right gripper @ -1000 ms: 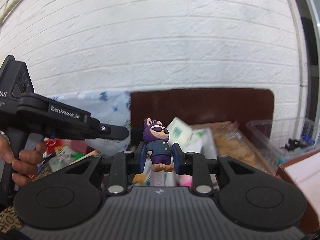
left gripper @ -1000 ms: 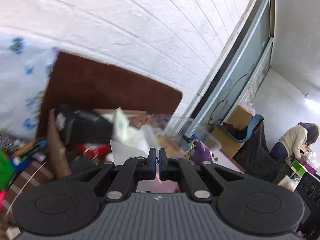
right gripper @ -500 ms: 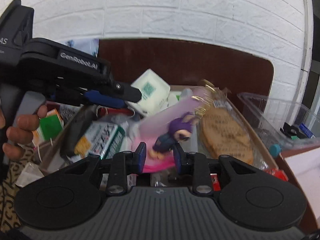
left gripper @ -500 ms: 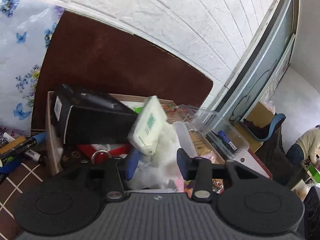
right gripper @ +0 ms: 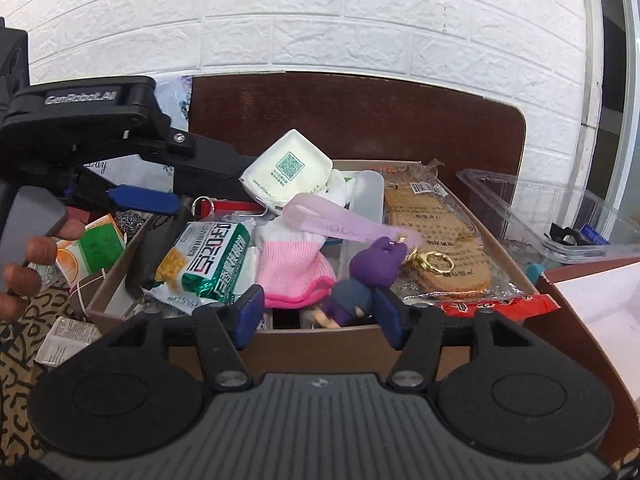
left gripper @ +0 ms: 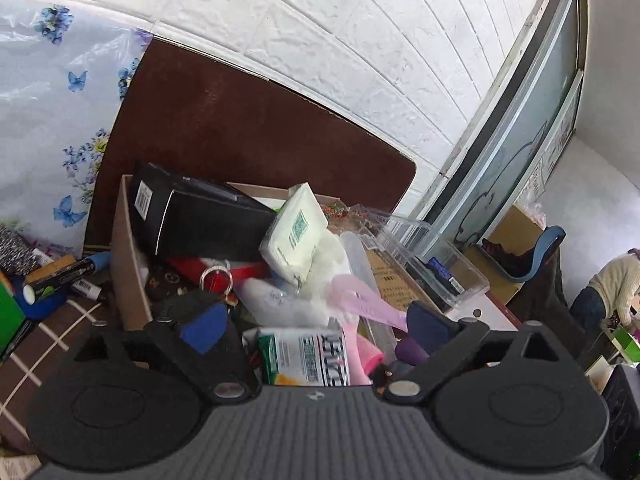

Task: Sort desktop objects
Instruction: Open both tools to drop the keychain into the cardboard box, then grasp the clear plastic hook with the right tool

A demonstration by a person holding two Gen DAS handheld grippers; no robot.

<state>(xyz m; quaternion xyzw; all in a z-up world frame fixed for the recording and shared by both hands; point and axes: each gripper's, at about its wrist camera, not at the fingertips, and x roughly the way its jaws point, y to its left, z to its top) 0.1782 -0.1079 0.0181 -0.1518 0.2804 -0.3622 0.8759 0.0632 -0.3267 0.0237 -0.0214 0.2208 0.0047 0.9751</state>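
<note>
The cardboard box (right gripper: 400,344) is heaped full, so the risk is spill: the purple rabbit keychain (right gripper: 360,280) lies tipped at the box's near edge and could slide out if nudged. The right gripper (right gripper: 318,312) hovers level at that near edge, jaws wide, holding nothing. The left gripper (left gripper: 312,324) hangs over the box's left side, also wide and empty.

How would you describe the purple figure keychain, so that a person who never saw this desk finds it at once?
Look into the open cardboard box below the white brick wall. At its near edge, right of the pink-cuffed white sock and left of the wrapped flat cake, lies the purple figure keychain. Only it has a pink strap and a gold clasp.
</note>
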